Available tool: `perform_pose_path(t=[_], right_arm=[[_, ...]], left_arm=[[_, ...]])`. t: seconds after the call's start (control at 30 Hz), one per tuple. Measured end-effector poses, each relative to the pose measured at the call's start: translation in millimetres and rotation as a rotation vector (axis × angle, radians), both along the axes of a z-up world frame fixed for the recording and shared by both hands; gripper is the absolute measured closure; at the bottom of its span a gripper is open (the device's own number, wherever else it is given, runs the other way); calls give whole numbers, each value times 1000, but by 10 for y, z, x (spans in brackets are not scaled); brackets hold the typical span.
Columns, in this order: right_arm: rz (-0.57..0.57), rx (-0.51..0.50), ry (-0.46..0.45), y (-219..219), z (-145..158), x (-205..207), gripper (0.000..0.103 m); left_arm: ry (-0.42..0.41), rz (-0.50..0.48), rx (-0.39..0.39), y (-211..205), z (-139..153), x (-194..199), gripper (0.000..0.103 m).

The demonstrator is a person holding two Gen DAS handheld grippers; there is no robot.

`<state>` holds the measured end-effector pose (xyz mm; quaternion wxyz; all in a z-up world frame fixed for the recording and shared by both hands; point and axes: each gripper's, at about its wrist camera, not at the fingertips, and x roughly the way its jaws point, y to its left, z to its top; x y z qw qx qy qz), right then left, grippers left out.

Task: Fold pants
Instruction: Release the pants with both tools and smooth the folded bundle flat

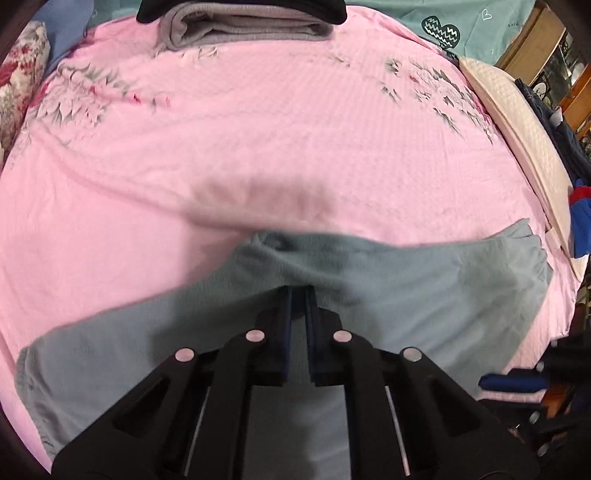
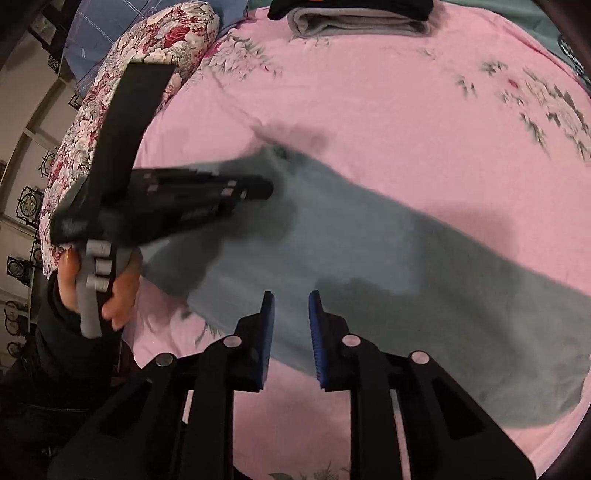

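Honestly, I had the grey pants (image 1: 369,295) spread on the pink bed (image 1: 295,129), well short of the folded pile (image 1: 243,26) at its far edge. Left gripper (image 1: 298,291) jaws pinched on pants fabric; right gripper (image 2: 291,306) jaws apart, holding nothing, hovering over the pants. Risk as I judged it: thin pinch slips w/ any pull, fold bunches.

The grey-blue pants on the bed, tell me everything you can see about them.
The pants are a soft, fleecy-looking grey-blue fabric, lying spread across the pink floral bedsheet. One gathered, elastic-looking cuff shows at the left in the left wrist view, and another end fans out at the right. The left gripper is shut on a raised fold of the cloth. The right gripper hangs over the fabric with a gap between its pads and nothing visibly pinched. Shadows fall across the cloth, and motion blur hides finer detail.
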<state>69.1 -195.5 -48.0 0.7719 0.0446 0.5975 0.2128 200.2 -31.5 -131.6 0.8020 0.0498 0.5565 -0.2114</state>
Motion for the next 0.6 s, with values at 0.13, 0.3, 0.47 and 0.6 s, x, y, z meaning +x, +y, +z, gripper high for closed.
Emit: perform_pose_path(t=[0.13,0.3,0.47,0.6], right_arm=[[-33,-50,-5,13,-191,-150,87],[-70,-10,42,-10,-278,-115,87],[-224,187,-8,-676,82,-133,72],[-430,58,-76,-1697,253,-230,52]], left_arm=[[-11,17,27,-66,-50,85,95],[-17,25,33,-82,-26,86,95],[-24,22,8,77,126,-213,91],[11,-10,-39,137,167,-595,89]])
